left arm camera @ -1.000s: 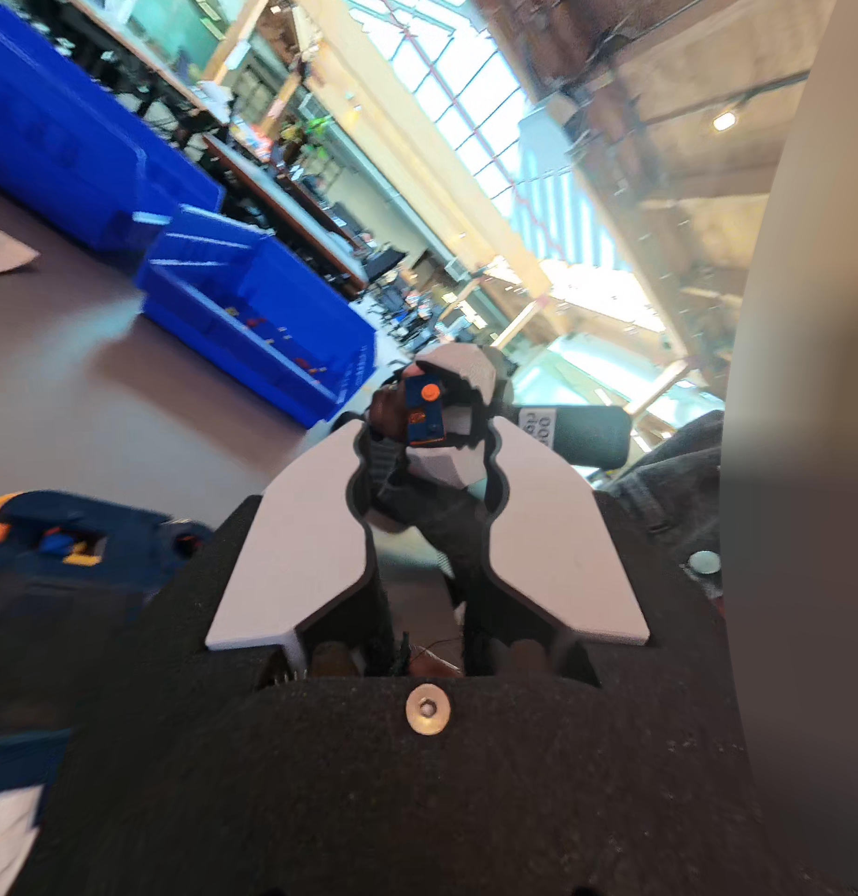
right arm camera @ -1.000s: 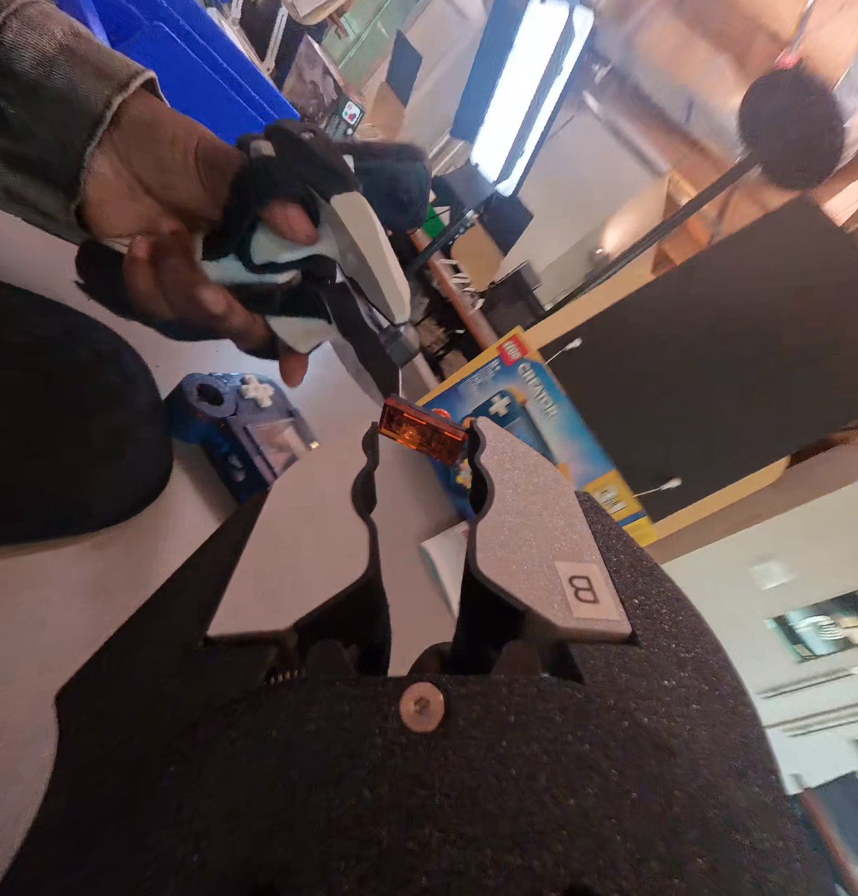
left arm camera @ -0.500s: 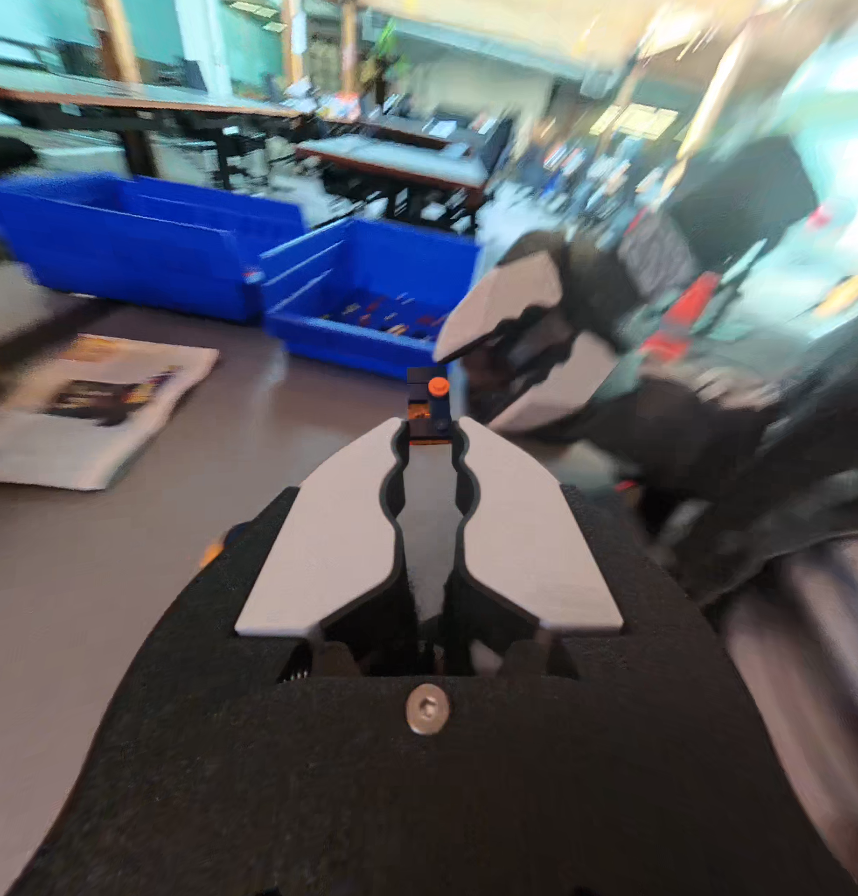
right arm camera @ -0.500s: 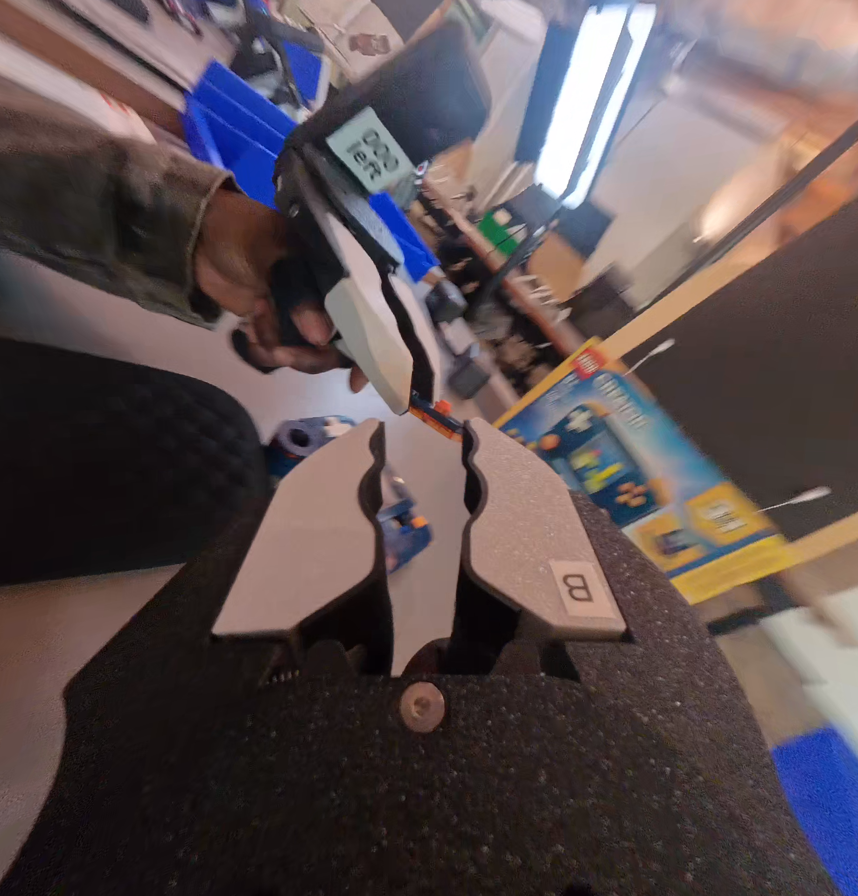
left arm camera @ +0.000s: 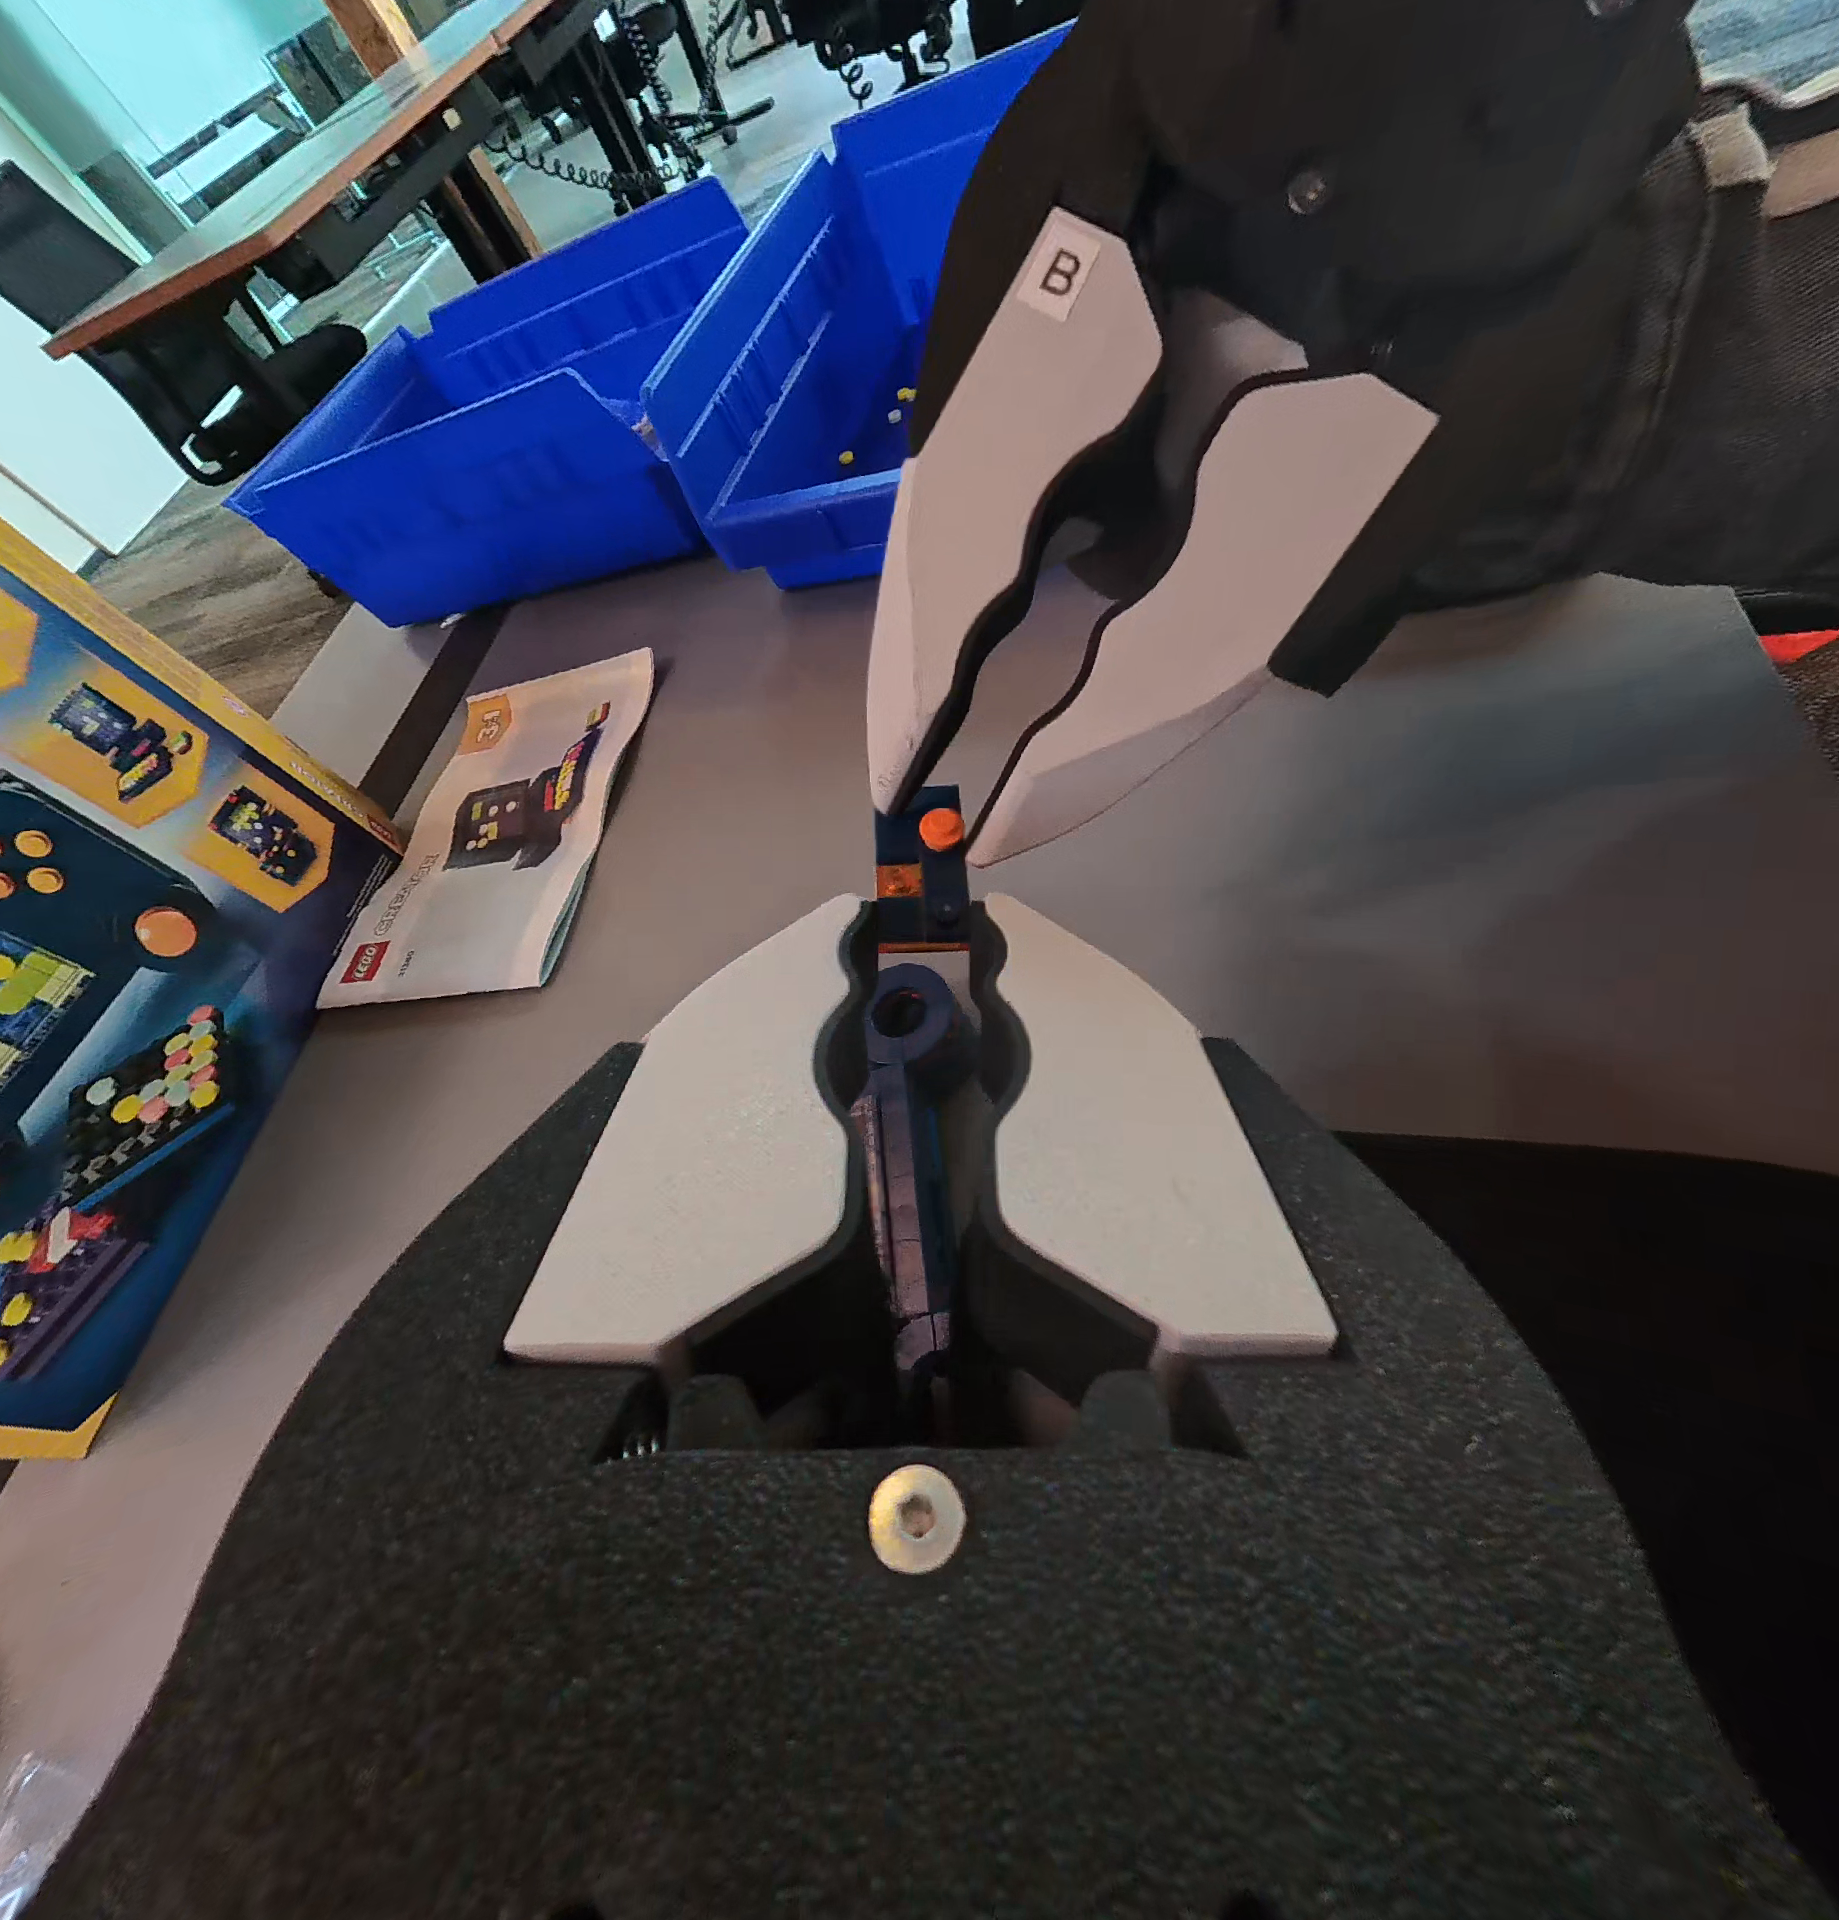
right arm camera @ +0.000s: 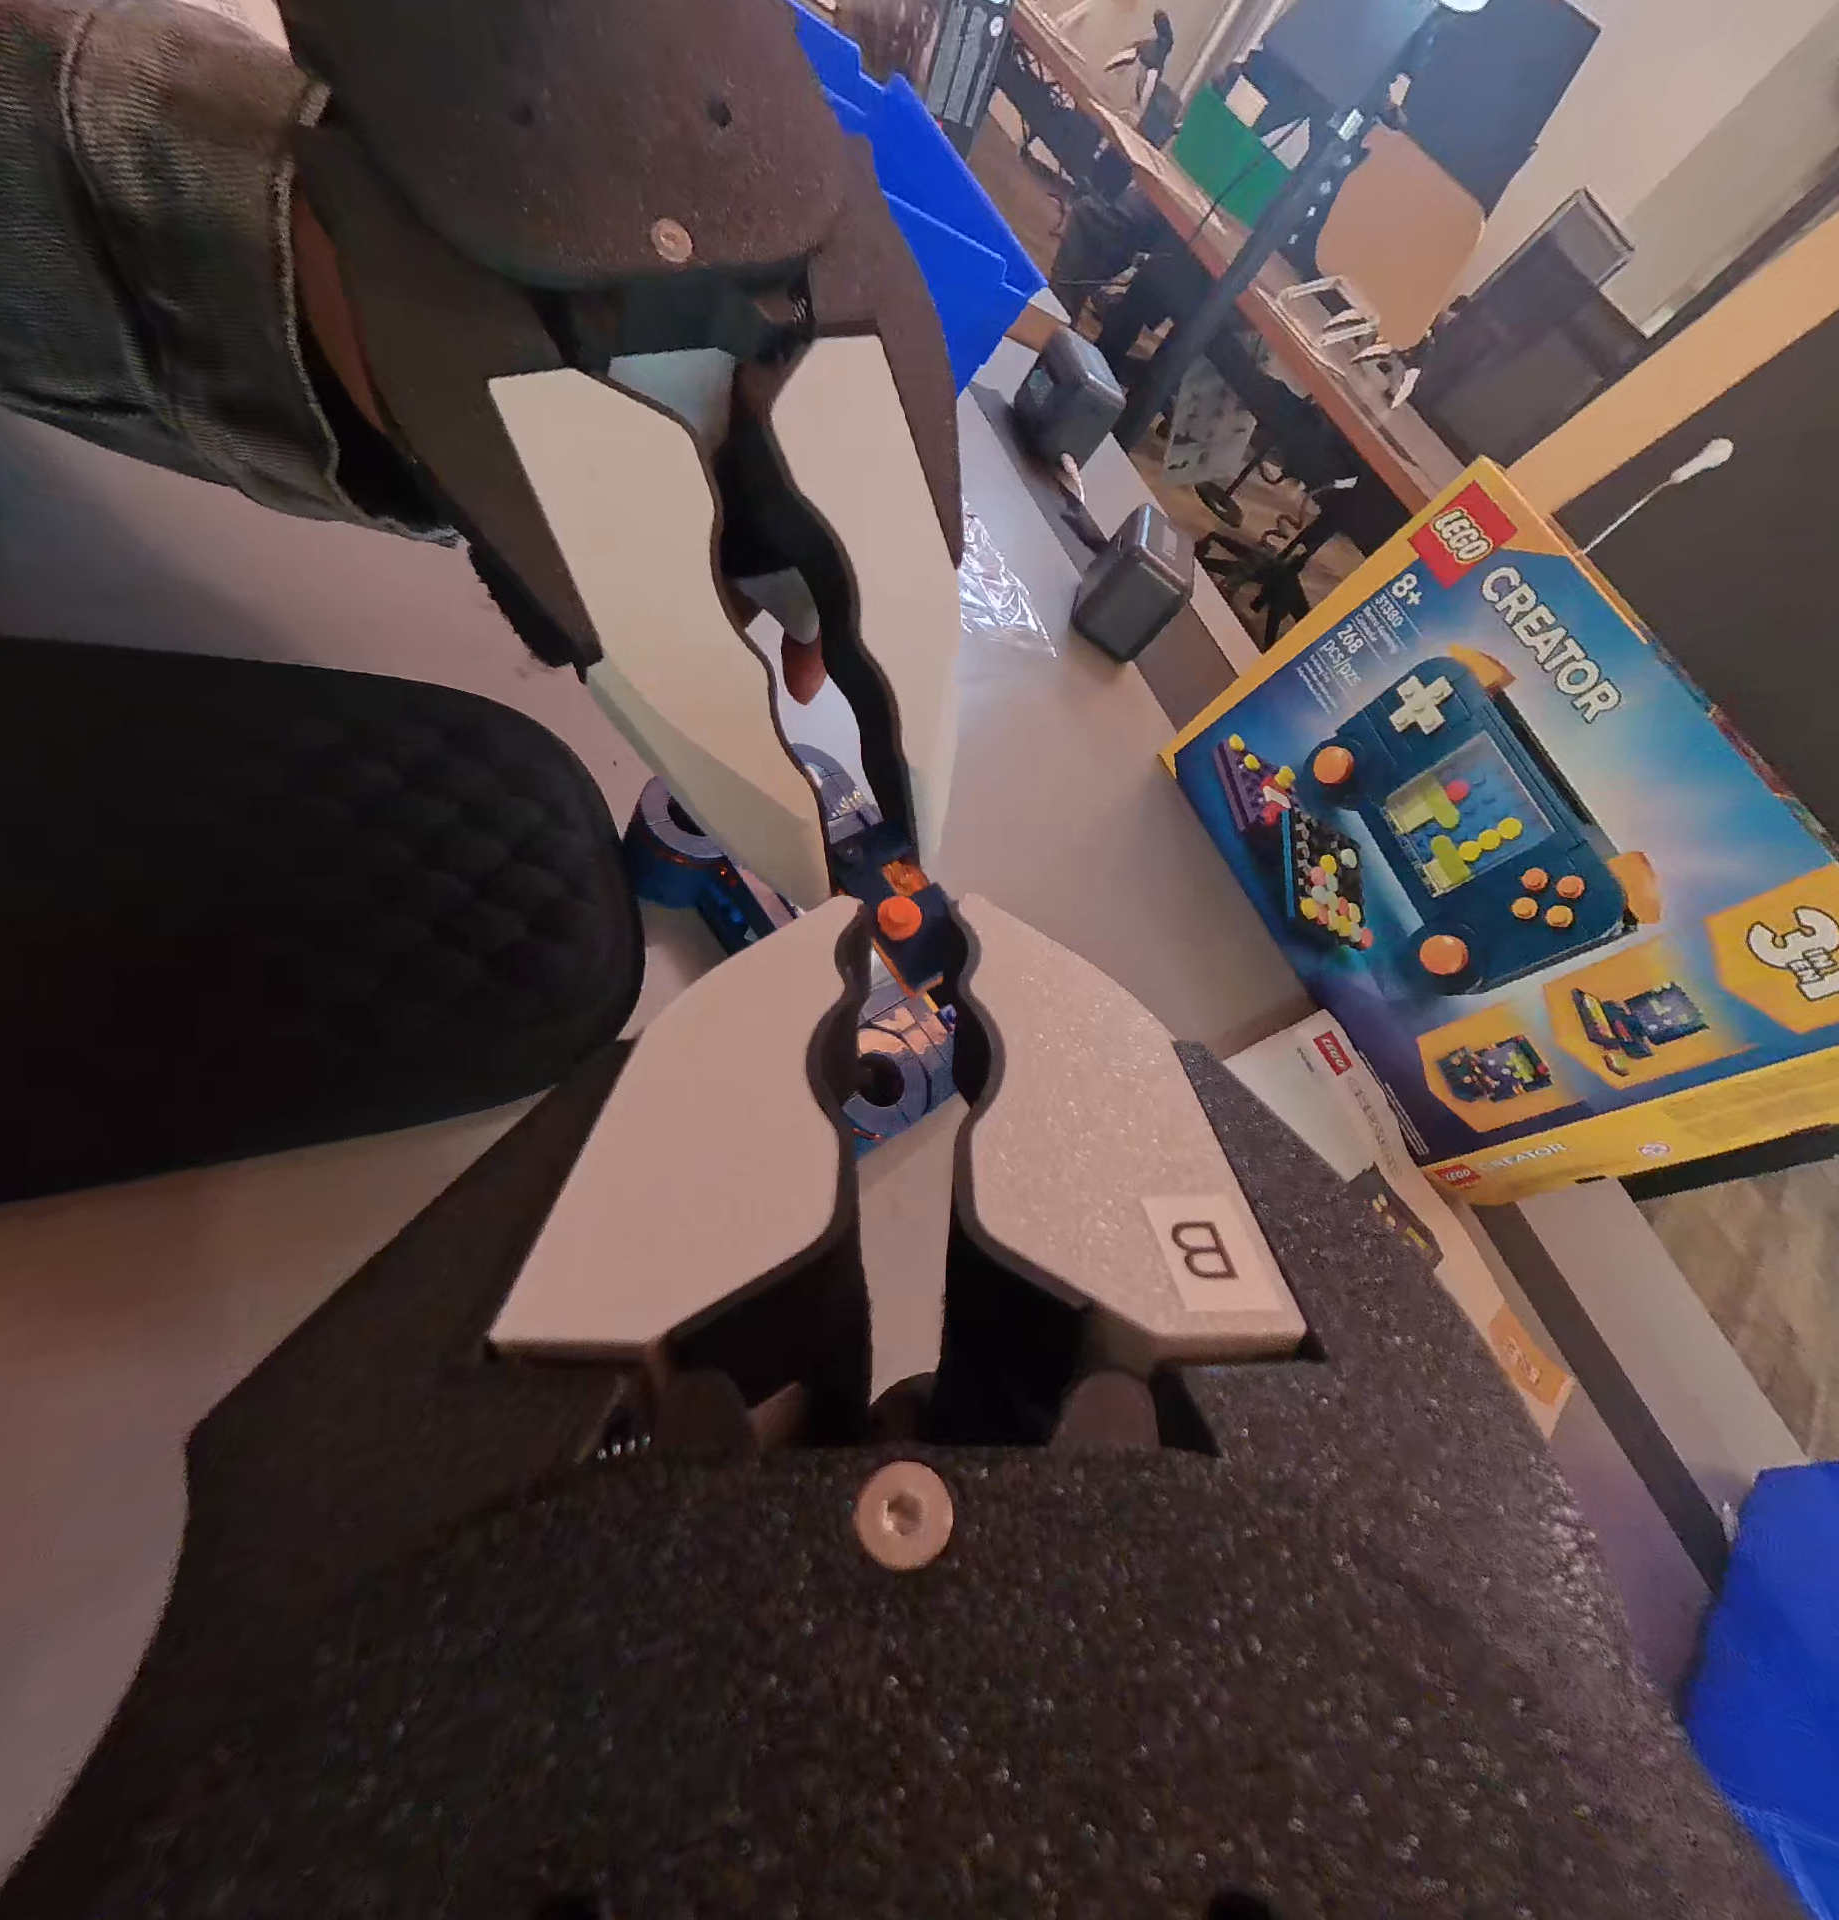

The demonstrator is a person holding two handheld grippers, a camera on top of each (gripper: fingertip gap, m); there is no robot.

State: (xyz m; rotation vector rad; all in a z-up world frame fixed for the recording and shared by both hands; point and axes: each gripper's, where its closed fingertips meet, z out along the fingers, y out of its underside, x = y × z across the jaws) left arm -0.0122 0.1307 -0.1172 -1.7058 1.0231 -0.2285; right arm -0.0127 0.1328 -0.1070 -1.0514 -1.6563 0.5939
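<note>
A small dark blue brick piece with an orange stud (left arm camera: 939, 831) and a clear orange plate is held in the air between both grippers. My left gripper (left arm camera: 920, 914) is shut on its near end. My right gripper (left arm camera: 936, 826) comes down from above, and its tips close on the far end. In the right wrist view my right gripper (right arm camera: 899, 920) grips the same piece (right arm camera: 902, 916), with the left gripper (right arm camera: 873, 862) meeting it from above. A dark blue brick build (right arm camera: 686, 862) lies on the grey table (left arm camera: 1414, 831) beneath them.
Two blue bins (left arm camera: 541, 447) stand at the table's far edge. A toy-brick set box (right arm camera: 1517, 862) and an instruction booklet (left arm camera: 510, 831) lie to one side. A black padded object (right arm camera: 271, 883) and small grey cubes (right arm camera: 1133, 592) are nearby. My two grippers' fingertips are within a few centimetres of each other.
The two grippers have come together tip to tip. The right gripper's clear orange brick now sits against the left gripper's blue piece, low over the table.
</note>
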